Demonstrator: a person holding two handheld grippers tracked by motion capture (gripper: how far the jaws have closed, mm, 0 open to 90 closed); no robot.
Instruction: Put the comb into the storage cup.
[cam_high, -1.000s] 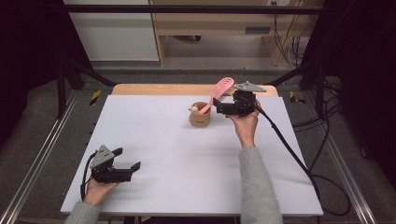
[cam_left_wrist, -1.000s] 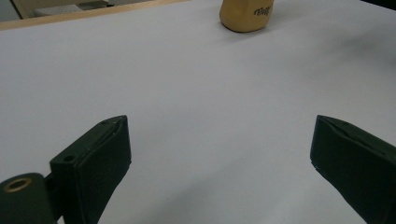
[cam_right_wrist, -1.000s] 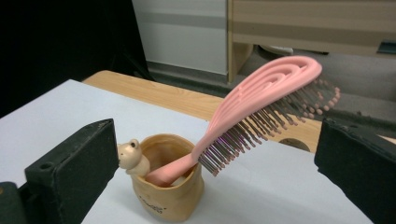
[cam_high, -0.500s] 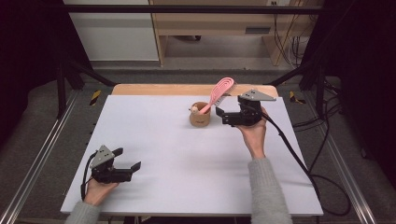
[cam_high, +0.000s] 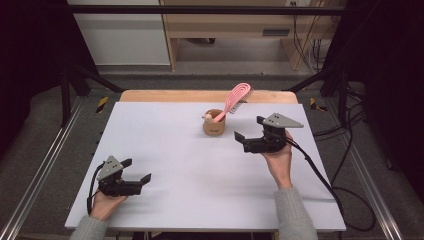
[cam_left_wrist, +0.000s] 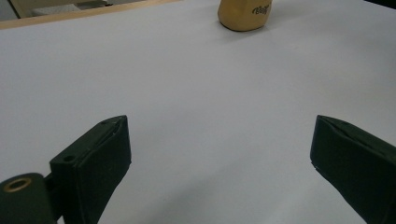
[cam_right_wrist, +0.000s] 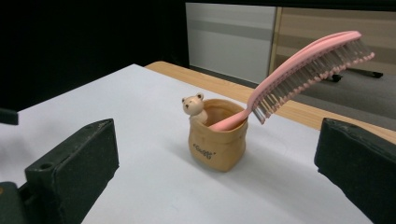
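Observation:
A tan sack-shaped cup (cam_high: 214, 122) (cam_right_wrist: 217, 141) (cam_left_wrist: 244, 14) with a small bear figure (cam_right_wrist: 192, 105) on its rim stands at the back middle of the white table (cam_high: 190, 165). A pink hairbrush (cam_high: 232, 101) (cam_right_wrist: 303, 70) rests handle-down in the cup, its bristled head leaning out to the right. My right gripper (cam_high: 247, 131) (cam_right_wrist: 219, 168) is open, a short way to the right of the cup and pointing at it, nothing between its jaws. My left gripper (cam_high: 136, 171) (cam_left_wrist: 219, 149) is open near the front left, holding nothing.
A wooden strip (cam_high: 175, 96) runs along the table's far edge. Metal rails (cam_high: 45, 160) flank the table on both sides. A cable (cam_high: 320, 175) trails from the right gripper off the right side. A wooden desk and a white cabinet (cam_high: 125, 35) stand behind.
My right gripper has let go of the hairbrush, which stays in the cup, and has drawn back toward the front and right, jaws open. The left gripper has not moved.

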